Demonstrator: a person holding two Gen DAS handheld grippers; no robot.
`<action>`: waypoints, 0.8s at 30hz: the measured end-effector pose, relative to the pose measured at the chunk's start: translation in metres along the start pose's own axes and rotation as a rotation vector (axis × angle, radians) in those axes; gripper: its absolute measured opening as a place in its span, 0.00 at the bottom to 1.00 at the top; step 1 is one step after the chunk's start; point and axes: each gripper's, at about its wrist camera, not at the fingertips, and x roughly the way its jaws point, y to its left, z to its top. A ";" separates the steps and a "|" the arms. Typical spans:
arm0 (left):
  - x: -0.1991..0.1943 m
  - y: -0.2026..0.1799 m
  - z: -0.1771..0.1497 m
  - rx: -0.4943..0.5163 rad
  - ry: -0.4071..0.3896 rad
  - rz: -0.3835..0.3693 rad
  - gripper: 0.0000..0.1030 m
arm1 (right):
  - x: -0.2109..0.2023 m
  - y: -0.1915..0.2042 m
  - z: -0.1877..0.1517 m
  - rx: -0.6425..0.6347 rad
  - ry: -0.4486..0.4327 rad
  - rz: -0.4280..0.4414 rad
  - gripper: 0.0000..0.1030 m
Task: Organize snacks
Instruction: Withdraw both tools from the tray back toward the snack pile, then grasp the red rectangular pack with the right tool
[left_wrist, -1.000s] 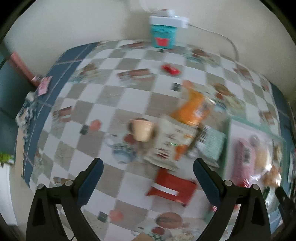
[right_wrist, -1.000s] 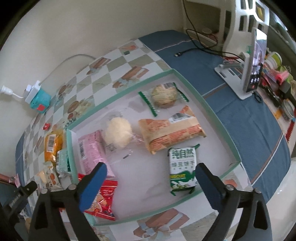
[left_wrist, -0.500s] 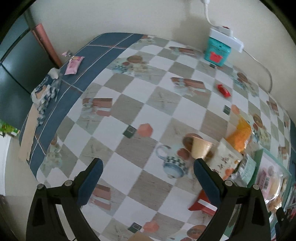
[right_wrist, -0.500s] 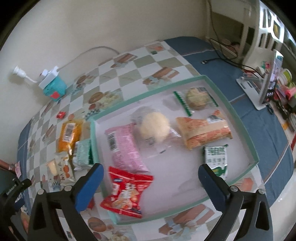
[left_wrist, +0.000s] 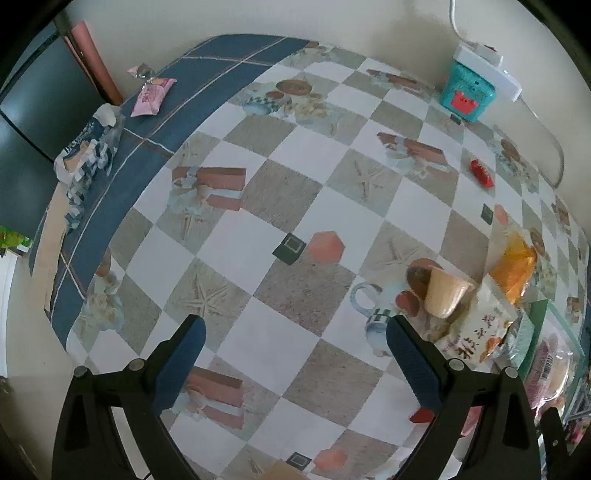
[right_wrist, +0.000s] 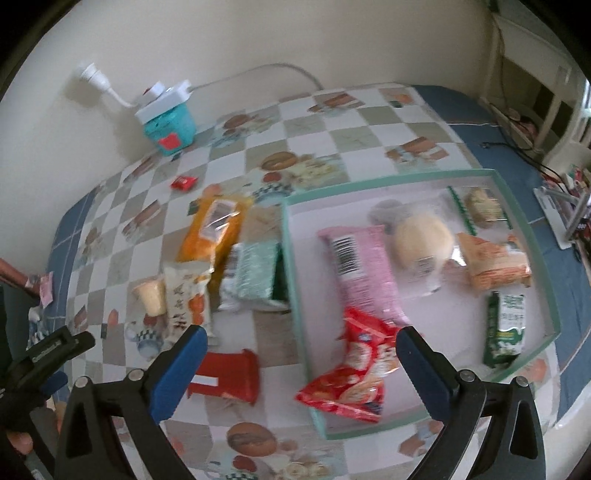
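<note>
A green-rimmed tray (right_wrist: 476, 172) holds several snacks: a pink pack (right_wrist: 360, 266), a round bun (right_wrist: 423, 240), an orange pack (right_wrist: 495, 264), a green milk carton (right_wrist: 508, 325) and a red bag (right_wrist: 354, 373) lying over its near rim. Left of the tray lie an orange pack (right_wrist: 212, 229), a green pack (right_wrist: 255, 275), a white pack (right_wrist: 186, 302), a small cup (right_wrist: 149, 299) and a red pack (right_wrist: 225, 374). My right gripper (right_wrist: 297, 360) is open above the red pack and red bag. My left gripper (left_wrist: 293, 350) is open over bare tablecloth, left of the cup (left_wrist: 445, 295).
A teal box with a power strip (right_wrist: 168, 120) stands by the wall. A small red sweet (right_wrist: 183, 182) lies near it. A pink packet (left_wrist: 151, 96) and a crumpled bag (left_wrist: 86, 151) lie at the table's far left edge. A phone stand (right_wrist: 565, 218) stands at the right.
The left wrist view has swung left, so the snack pile now sits at its right edge. The right gripper has moved left and back, bringing the loose snacks into view.
</note>
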 end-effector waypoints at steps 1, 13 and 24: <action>0.002 0.001 0.000 0.002 0.004 0.002 0.95 | 0.002 0.004 -0.001 -0.005 0.004 0.003 1.00; 0.032 0.007 -0.002 0.037 0.084 0.013 0.95 | 0.030 0.047 -0.020 -0.060 0.069 0.015 1.00; 0.044 0.025 0.001 0.033 0.104 0.027 0.95 | 0.049 0.073 -0.033 -0.108 0.118 0.011 0.99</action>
